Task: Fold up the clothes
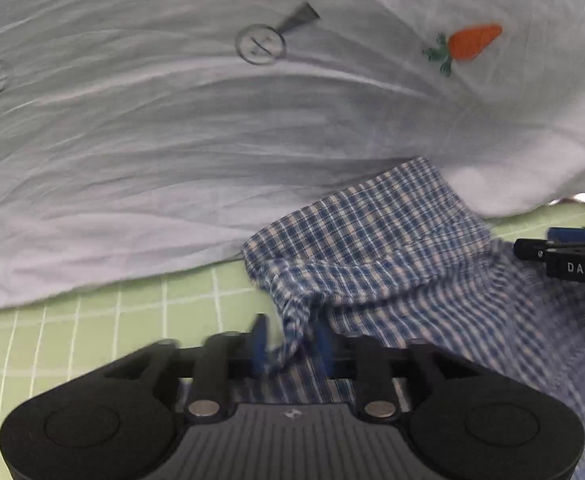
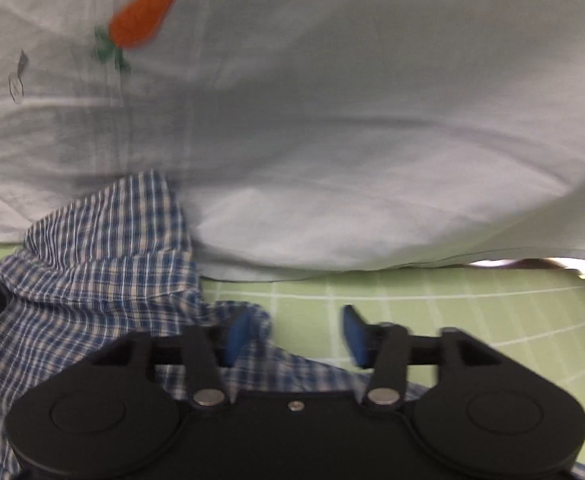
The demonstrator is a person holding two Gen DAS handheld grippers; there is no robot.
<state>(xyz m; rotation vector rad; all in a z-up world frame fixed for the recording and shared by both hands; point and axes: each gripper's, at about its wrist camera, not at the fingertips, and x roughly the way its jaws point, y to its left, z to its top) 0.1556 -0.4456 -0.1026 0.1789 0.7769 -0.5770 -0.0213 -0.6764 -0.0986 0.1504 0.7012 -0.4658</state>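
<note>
Black housing of my left gripper [image 1: 292,344] fills the bottom of the left wrist view, and its two blue pads [image 1: 259,342] stand close together with a bunched fold of the blue checked shirt [image 1: 372,248] pinched between them. From that pinch the checked fabric rises in a crumpled ridge and spreads away to the right, lying on the green grid mat [image 1: 92,328].

Behind the shirt I see a large white garment [image 1: 172,140], wrinkled and filling most of the upper frame. It carries an embroidered orange carrot [image 1: 472,42] with green leaves, and left of that a round grey printed mark [image 1: 260,44]. The checked shirt touches the white garment's lower edge and seems to run partly under it. At the right edge of this view a black part lettered "DAS" is my right gripper [image 1: 564,256], resting just beside the checked cloth.

From the right wrist view, my right gripper [image 2: 296,336] has its jaws spread wide. Its left blue pad [image 2: 238,336] touches the edge of the checked shirt [image 2: 92,280], while the other pad [image 2: 354,334] sits over bare mat [image 2: 472,312]; nothing is gripped between them. The shirt lies to the left and passes under the gripper body. The white garment [image 2: 372,140] hangs across the whole background, its hem meeting the mat, with the carrot [image 2: 144,12] at upper left. Both views are somewhat blurred.
</note>
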